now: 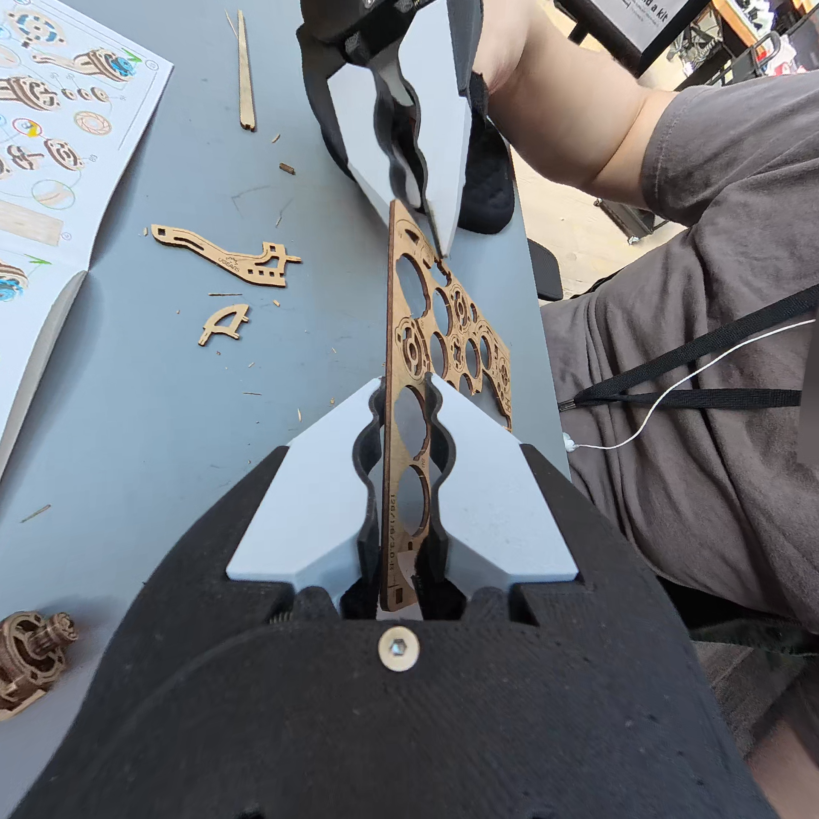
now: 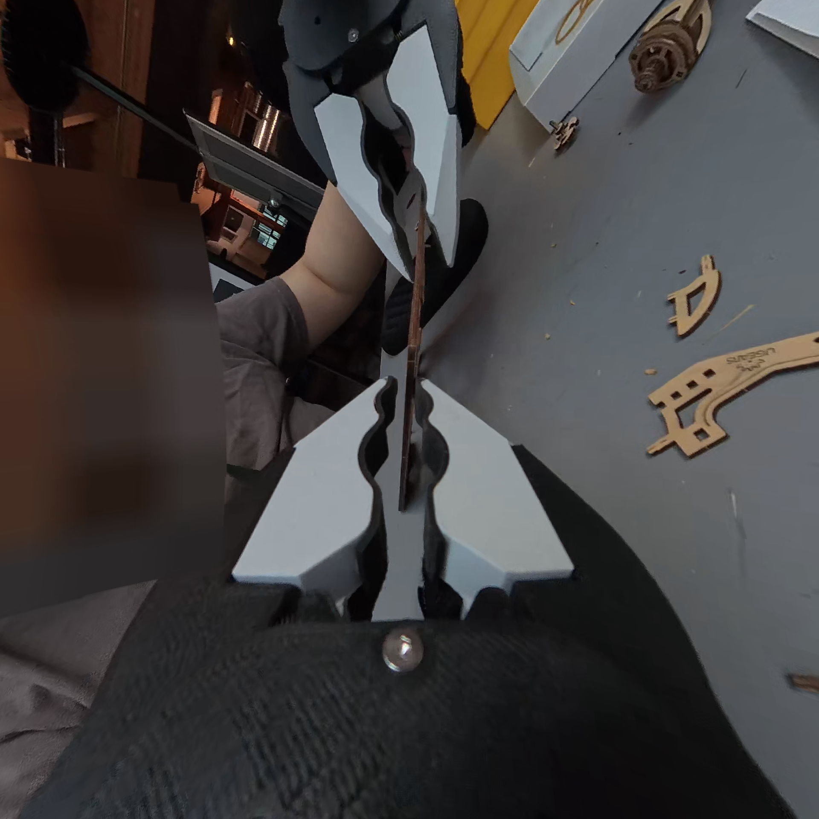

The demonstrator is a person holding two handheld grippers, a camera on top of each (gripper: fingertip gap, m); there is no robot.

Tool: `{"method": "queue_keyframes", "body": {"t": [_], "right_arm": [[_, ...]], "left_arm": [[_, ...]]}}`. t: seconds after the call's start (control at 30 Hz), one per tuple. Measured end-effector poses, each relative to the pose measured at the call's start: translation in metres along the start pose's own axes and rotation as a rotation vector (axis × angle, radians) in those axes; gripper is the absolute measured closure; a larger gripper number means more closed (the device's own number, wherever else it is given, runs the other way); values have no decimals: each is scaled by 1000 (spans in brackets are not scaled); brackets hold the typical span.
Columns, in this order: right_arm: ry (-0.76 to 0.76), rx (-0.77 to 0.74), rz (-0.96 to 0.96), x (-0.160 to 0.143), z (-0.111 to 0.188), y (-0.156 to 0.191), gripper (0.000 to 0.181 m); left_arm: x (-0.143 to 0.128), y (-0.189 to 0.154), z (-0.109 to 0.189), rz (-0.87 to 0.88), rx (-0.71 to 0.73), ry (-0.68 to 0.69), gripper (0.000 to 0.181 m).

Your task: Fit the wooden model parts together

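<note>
A hobby workshop or maker space: a grey worktable strewn with wood splinters and laser-cut wooden parts, an open instruction booklet at its far edge, dim storage shelves beyond the table

Black tool bodies — pale-grey fingers, silver screw, grey sleeve

Bright, even daylight, soft shadows; fisheye bending at edges; the right view's background perhaps underexposed.
</note>
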State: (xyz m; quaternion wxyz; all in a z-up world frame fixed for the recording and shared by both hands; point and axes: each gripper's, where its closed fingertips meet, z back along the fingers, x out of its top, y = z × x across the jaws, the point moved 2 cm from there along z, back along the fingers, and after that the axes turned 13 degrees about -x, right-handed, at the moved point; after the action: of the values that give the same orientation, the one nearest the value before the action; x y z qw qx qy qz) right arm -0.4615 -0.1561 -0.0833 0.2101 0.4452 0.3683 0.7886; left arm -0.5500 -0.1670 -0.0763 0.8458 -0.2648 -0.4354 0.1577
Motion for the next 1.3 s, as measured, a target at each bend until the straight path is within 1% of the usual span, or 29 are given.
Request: {"method": "queue_keyframes", "body": {"t": [0.03,0.07,0.1,0.17,0.2,0.27,0.33,0.37,0.4,0.43,0.57,0.63,0.77,0.83,0.93,1.03,1.1,1.17,1.23,1.27,1.3], "right_arm": [[-26,17,-15,5,0,2,174],[-40,11,-20,8,1,1,180],[-48,-16,0,9,0,-2,180],[-26,-68,49,6,-2,-7,179],[-21,-66,56,6,-3,-6,179],[-37,-40,52,8,-5,-1,179],[-36,-54,71,8,-8,-3,179],[-37,-66,86,8,-9,-4,179],[-40,-72,97,8,-8,-4,179],[-43,-71,106,8,-8,-3,178],[-63,-85,147,9,-6,-2,178],[-57,-88,166,8,-6,-2,178],[-67,-90,173,7,-4,-4,178],[-69,-93,177,6,-4,-5,177],[-70,-84,175,5,-4,-5,177],[-66,-92,176,3,-4,-7,177],[-73,-91,179,3,-3,-7,177],[-81,-92,190,3,-1,-6,177],[-89,-91,199,3,-1,-6,177],[-88,-90,198,3,0,-6,177],[-87,-90,197,3,-1,-6,177]], "left_arm": [[0,-1,1,1,0,-7,166],[0,-2,1,1,-2,-14,166],[1,-2,3,1,4,-19,164],[5,1,7,4,37,-24,145],[10,2,9,0,50,-38,138],[30,2,15,-22,52,-118,120],[45,-1,13,-27,2,-165,118],[48,-3,9,-16,-30,-151,118],[47,-2,4,2,-46,-122,123],[45,1,-1,18,-47,-87,129],[32,12,-21,80,-55,49,137],[31,14,-27,99,-67,72,146],[32,21,-30,116,-44,82,150],[33,20,-29,129,-60,81,143],[40,19,-23,106,-51,76,143],[51,17,-11,59,-25,54,143],[66,7,2,-16,-25,-21,151],[84,-12,17,-161,-18,-141,156],[97,-35,33,-340,31,-258,155],[101,-46,39,-428,69,-314,151],[104,-56,45,-511,118,-362,142]]}}
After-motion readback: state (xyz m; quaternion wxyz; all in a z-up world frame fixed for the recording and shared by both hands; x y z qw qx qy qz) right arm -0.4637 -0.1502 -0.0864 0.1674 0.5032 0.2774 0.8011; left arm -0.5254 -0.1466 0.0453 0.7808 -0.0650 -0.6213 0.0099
